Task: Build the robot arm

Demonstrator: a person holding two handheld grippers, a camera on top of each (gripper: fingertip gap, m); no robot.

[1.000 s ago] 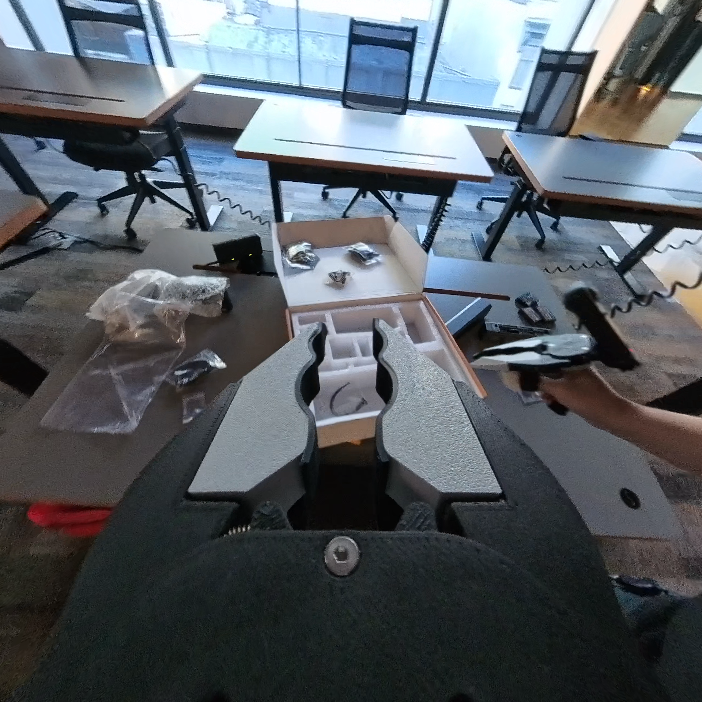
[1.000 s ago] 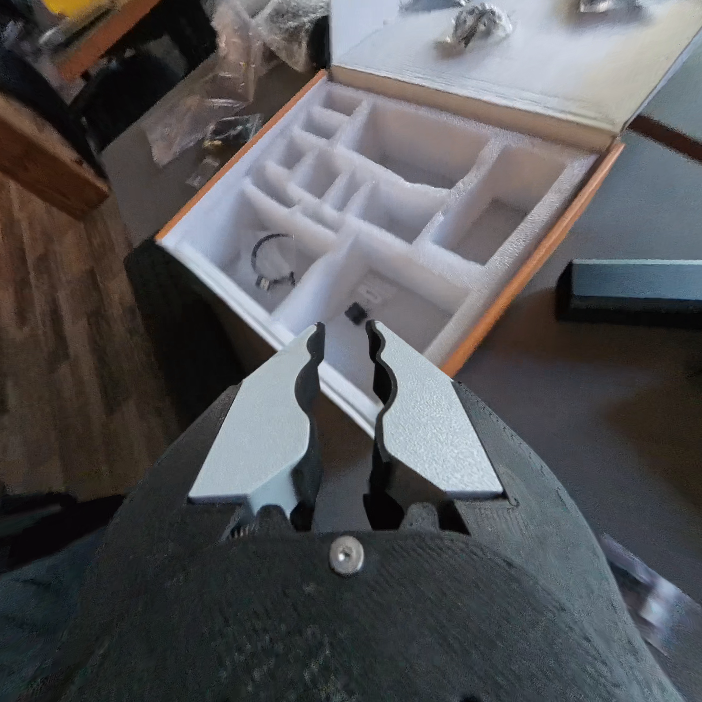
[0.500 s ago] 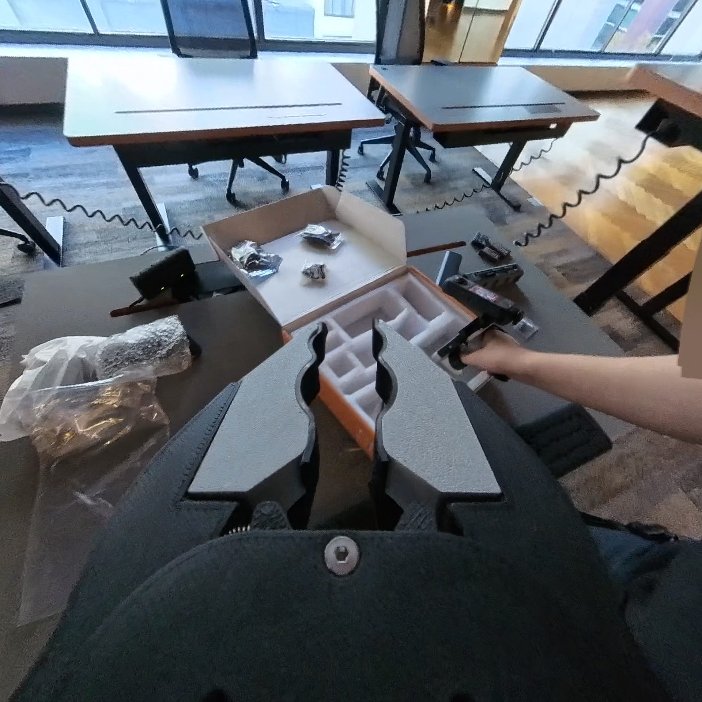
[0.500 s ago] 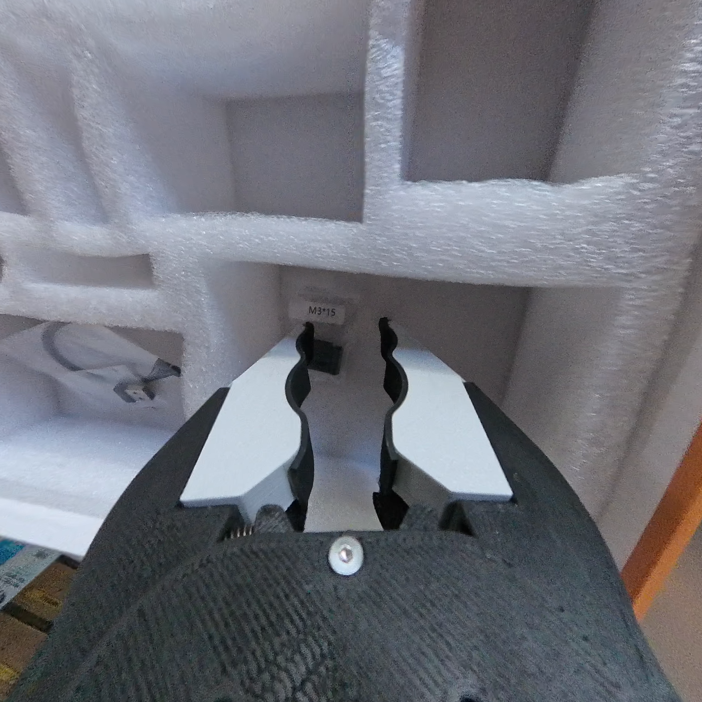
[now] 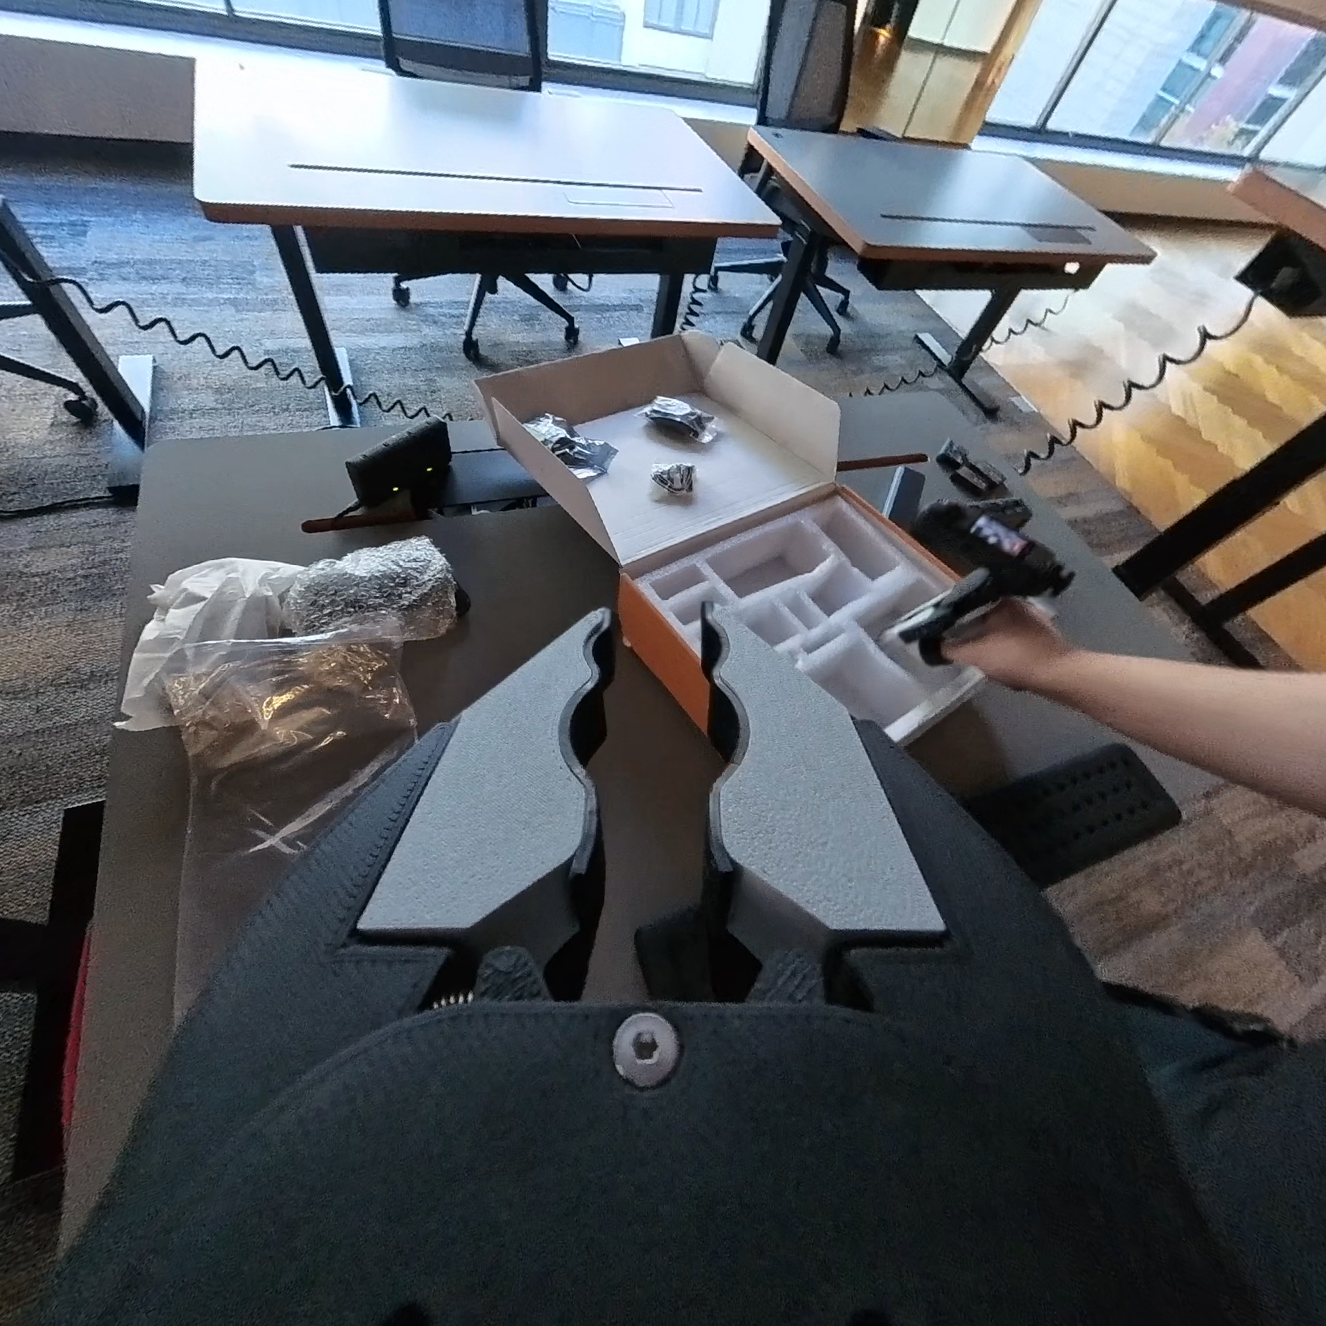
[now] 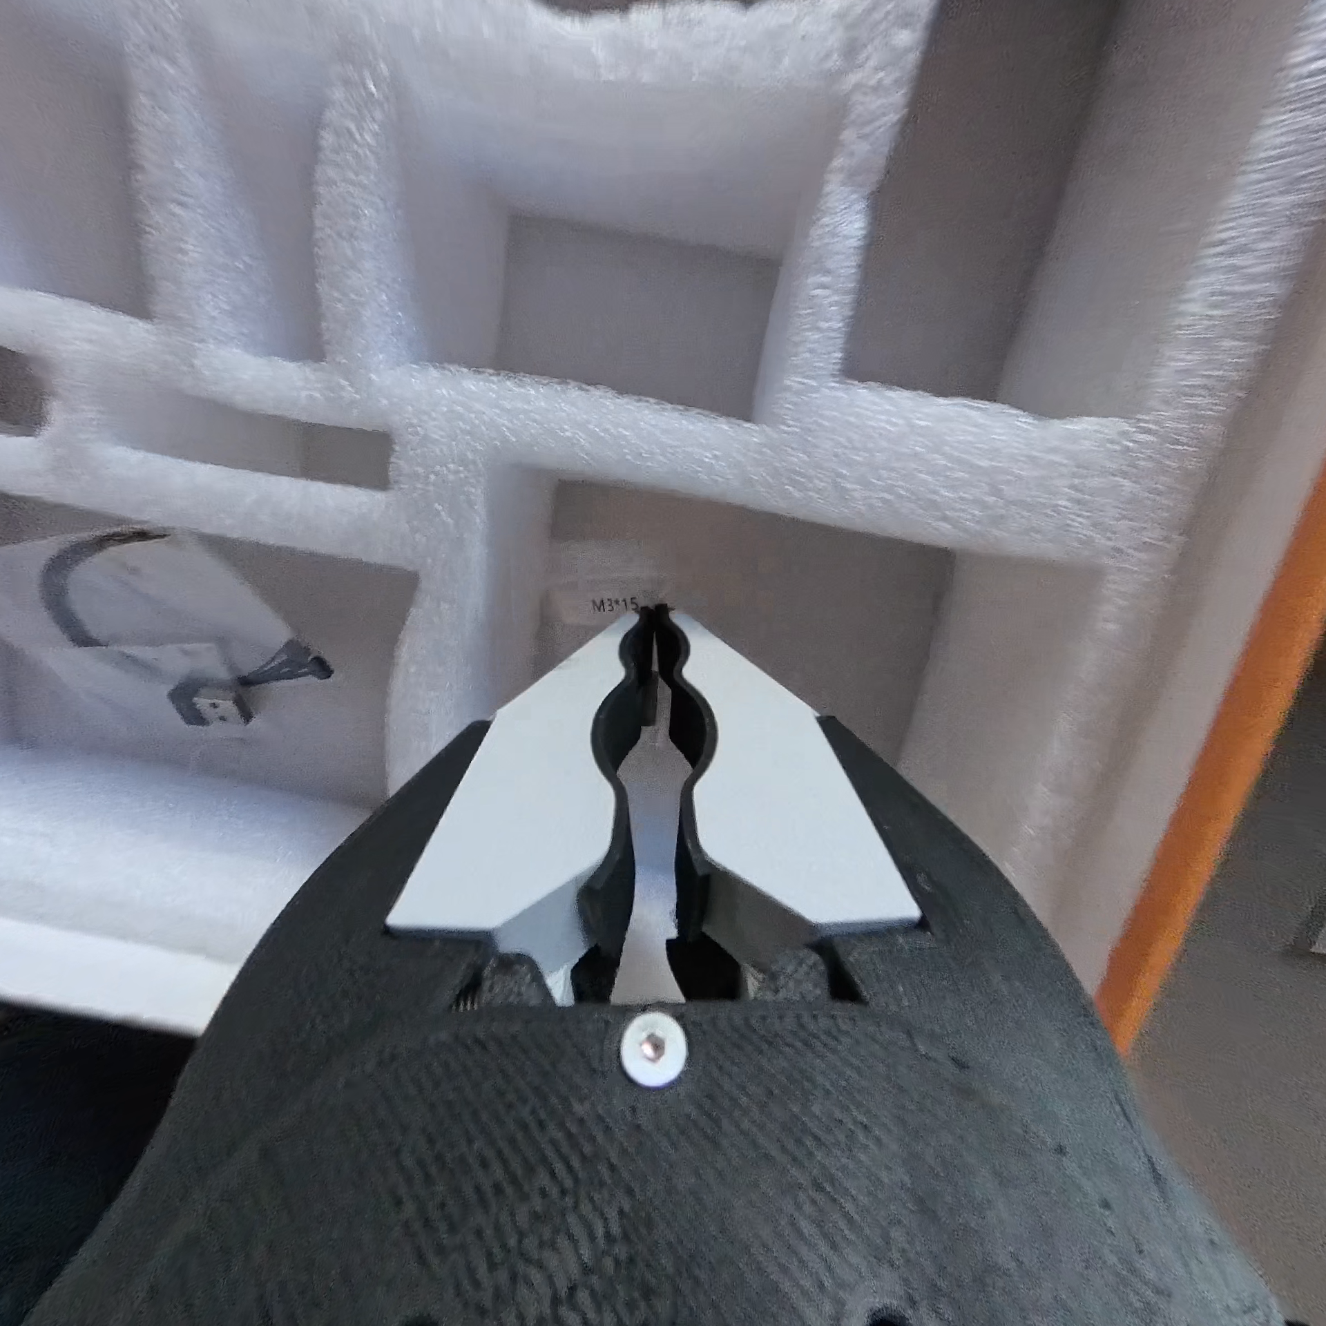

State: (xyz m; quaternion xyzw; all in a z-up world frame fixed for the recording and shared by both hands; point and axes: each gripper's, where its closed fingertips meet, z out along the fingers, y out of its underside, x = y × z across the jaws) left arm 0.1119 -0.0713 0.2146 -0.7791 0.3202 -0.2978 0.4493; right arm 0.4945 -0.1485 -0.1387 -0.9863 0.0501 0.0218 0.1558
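An open orange box has a white foam insert point(image 5: 789, 574) with several compartments and a lid point(image 5: 725, 495) laid back. My right gripper point(image 6: 656, 610) is down in a near compartment of the foam point(image 6: 717, 430). It is shut on a small clear labelled bag point(image 6: 603, 603) with a dark part point(image 6: 649, 707) between the fingers. It also shows in the left wrist view point(image 5: 900, 635), held by a hand over the box. My left gripper point(image 5: 656, 624) is open and empty above the dark table point(image 5: 516, 574), close to the box's near-left corner.
A coiled cable in a clear bag point(image 6: 179, 631) lies in the neighbouring compartment. Three small bags point(image 5: 570, 445) lie in the lid. Crumpled plastic bags point(image 5: 273, 689), a bubble-wrapped item point(image 5: 373, 595) and a black device point(image 5: 398, 466) sit left of the box. Desks and chairs stand behind. Measured from the fingertips, the foam point(image 6: 717, 430) is 6 centimetres or so from the right gripper and 50 centimetres from the left. It is also in sight in the left wrist view point(image 5: 867, 595).
My right gripper has closed on the small labelled bag in the foam compartment and drawn back a little. My left gripper stays open; its view has shifted slightly towards the box.
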